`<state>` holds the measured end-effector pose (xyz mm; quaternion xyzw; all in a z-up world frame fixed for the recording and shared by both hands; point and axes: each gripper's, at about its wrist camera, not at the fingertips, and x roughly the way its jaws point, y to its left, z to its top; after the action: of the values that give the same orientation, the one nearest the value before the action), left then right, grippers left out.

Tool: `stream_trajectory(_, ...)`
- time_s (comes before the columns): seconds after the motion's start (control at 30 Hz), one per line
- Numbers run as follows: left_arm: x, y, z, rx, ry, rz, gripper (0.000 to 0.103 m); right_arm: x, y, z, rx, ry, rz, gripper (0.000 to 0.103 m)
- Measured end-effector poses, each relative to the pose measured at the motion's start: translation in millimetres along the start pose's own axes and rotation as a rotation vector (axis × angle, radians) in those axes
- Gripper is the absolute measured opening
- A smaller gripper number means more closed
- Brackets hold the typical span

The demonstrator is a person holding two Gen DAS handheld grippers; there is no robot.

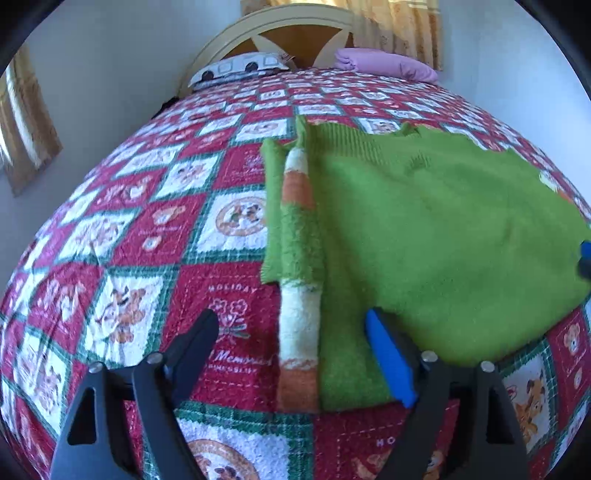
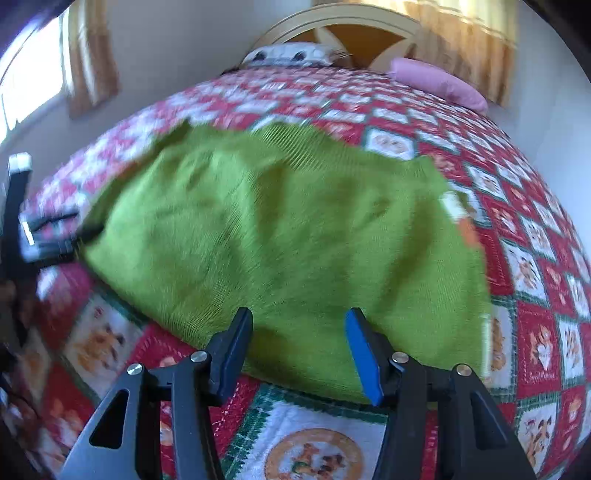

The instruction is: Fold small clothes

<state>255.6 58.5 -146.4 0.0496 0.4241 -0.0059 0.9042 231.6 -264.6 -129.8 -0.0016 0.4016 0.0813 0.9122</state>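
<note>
Sleeve with orange-white stripes shows clearly only from left wrist

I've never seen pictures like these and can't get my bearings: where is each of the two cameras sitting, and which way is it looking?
Left wrist view: sits on the left gripper, looking forward and down the bed at the green sweater and its striped sleeve; its own two open fingers show.
Right wrist view: sits on the right gripper, facing the sweater's body toward the headboard; its open fingers show, with the left gripper at the picture's left edge.
Shared: the sweater, patchwork quilt, pink pillow and headboard.
</note>
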Motion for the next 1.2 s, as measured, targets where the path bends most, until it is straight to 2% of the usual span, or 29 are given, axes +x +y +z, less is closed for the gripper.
stream_trajectory(0.07,-3,1,-8,-0.016,0.002,-0.002,0.090,-16,-18,3,0.056,-0.058,-0.037,0.053)
stream_trajectory(0.1,-3,3,-9,-0.026,0.006,-0.004,0.091,-16,-27,3,0.069,-0.053,-0.064,0.053)
stream_trajectory(0.17,-3,6,-11,-0.046,0.016,-0.009,0.094,-8,-45,-5,0.099,-0.011,-0.105,0.053)
stream_trajectory(0.23,-2,8,-13,-0.059,0.022,-0.009,0.095,11,-61,-16,0.123,0.069,-0.119,0.053)
stream_trajectory(0.27,-3,8,-15,-0.061,0.021,-0.007,0.095,12,-64,-20,0.114,0.063,-0.115,0.052)
stream_trajectory(0.4,-5,10,-18,-0.074,0.015,0.005,0.099,-10,-62,-9,0.126,0.012,-0.181,0.052)
stream_trajectory(0.5,-3,14,-17,-0.087,0.020,-0.001,0.100,-23,-37,19,0.034,-0.070,-0.170,0.052)
stream_trajectory(0.57,-3,16,-17,-0.092,0.020,-0.005,0.100,-13,-28,36,0.008,-0.074,-0.156,0.052)
stream_trajectory(0.63,-4,16,-18,-0.098,0.021,-0.003,0.101,13,-32,49,0.034,-0.016,-0.118,0.053)
stream_trajectory(0.73,-5,17,-21,-0.100,0.023,0.001,0.101,62,-48,53,0.058,0.096,-0.234,0.052)
stream_trajectory(0.77,-6,18,-22,-0.100,0.023,-0.004,0.101,73,-58,51,0.090,0.121,-0.222,0.053)
stream_trajectory(0.83,-8,19,-25,-0.100,0.022,-0.014,0.101,74,-66,53,0.140,0.107,-0.210,0.053)
stream_trajectory(0.93,-8,21,-26,-0.108,0.019,-0.024,0.101,61,-39,61,0.093,0.095,-0.296,0.053)
stream_trajectory(1.0,-8,21,-26,-0.109,0.020,-0.026,0.102,51,1,66,-0.010,0.044,-0.234,0.053)
stream_trajectory(1.07,-8,21,-26,-0.108,0.019,-0.025,0.102,43,56,68,-0.127,0.001,-0.130,0.053)
stream_trajectory(1.2,-8,20,-27,-0.108,0.019,-0.024,0.102,54,137,62,-0.260,0.007,0.014,0.053)
